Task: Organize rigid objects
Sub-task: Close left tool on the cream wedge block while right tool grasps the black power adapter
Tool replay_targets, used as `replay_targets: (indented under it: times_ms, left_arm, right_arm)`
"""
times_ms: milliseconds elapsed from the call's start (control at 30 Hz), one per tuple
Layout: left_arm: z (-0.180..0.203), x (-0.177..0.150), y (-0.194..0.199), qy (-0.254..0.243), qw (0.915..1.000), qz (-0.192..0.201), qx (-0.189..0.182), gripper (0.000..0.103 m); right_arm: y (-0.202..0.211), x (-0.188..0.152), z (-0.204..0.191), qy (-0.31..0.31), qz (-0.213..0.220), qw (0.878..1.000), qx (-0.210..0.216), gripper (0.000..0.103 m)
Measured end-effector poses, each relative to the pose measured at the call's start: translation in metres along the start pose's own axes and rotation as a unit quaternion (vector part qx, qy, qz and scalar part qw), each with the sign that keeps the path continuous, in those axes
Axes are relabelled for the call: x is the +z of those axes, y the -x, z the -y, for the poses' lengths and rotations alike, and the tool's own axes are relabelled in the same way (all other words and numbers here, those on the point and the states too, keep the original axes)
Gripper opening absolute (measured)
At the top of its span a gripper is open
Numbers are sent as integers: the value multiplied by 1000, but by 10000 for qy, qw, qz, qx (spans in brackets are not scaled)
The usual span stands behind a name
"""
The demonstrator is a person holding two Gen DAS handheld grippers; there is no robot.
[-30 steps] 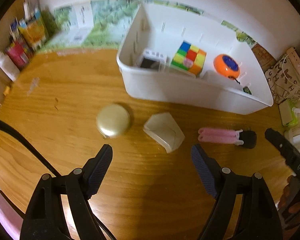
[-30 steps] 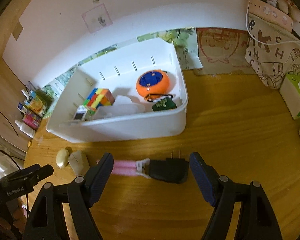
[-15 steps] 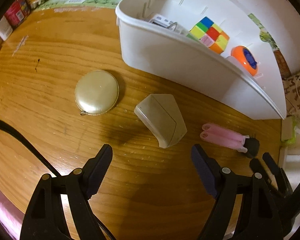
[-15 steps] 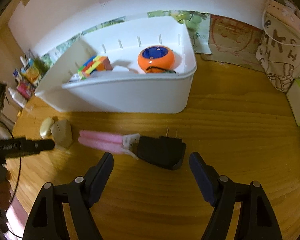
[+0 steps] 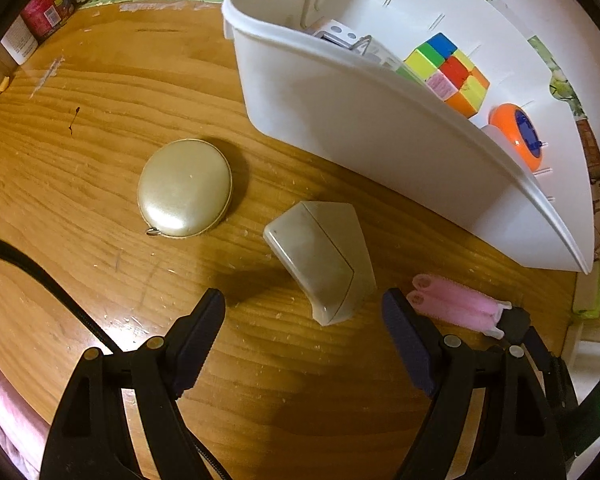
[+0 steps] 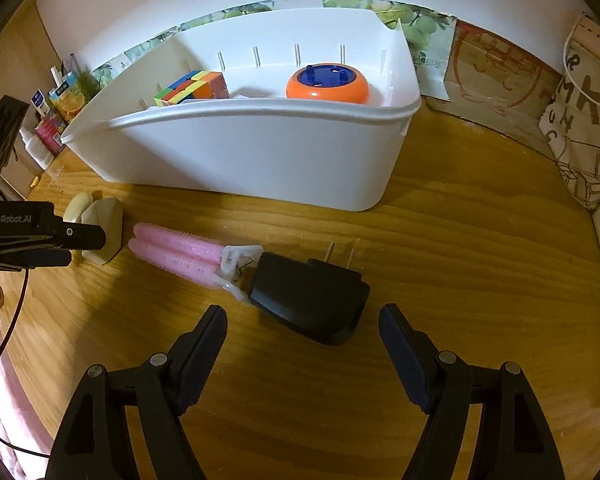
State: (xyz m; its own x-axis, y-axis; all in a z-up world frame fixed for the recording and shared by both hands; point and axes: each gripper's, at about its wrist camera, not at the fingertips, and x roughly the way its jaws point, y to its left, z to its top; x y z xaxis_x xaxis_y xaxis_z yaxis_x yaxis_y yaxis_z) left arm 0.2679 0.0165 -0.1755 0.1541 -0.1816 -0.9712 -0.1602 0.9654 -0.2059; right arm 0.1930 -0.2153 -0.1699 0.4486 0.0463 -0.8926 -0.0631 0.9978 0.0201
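Observation:
A white bin (image 5: pixel 380 128) (image 6: pixel 260 152) stands on the wooden table and holds a colour cube (image 5: pixel 448 72) (image 6: pixel 192 88), an orange-blue round toy (image 5: pixel 518 134) (image 6: pixel 328 84) and a small grey-white item (image 5: pixel 340 36). On the table lie a round gold case (image 5: pixel 184 188), a beige angular block (image 5: pixel 324 256) (image 6: pixel 104 228), and a black plug adapter (image 6: pixel 308 300) tied to a pink folded cable (image 6: pixel 180 252) (image 5: pixel 452 304). My left gripper (image 5: pixel 304 324) is open just short of the beige block. My right gripper (image 6: pixel 304 340) is open around the near end of the black adapter.
Small cartons and bottles (image 5: pixel 48 12) stand at the table's far left edge. A printed fabric bag (image 6: pixel 580 132) and a brown card (image 6: pixel 496 76) lean at the back right. The left gripper's body (image 6: pixel 24 232) shows at the left of the right wrist view.
Both grippers have come down and forward. The beige block now lies close between the left fingers, and the black adapter close between the right fingers. Both stayed open.

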Motion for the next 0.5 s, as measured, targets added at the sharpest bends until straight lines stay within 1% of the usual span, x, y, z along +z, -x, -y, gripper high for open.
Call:
replay_targets:
  times_ms: [233, 500]
  left_arm:
    - [12, 8, -10, 40, 9999, -81, 84, 83]
    - [26, 14, -14, -1, 9997, 9, 232, 83]
  right_arm:
    - [-8, 0, 1, 51, 6, 9999, 119, 79]
    - [-13, 4, 3, 122, 62, 9999, 79, 77]
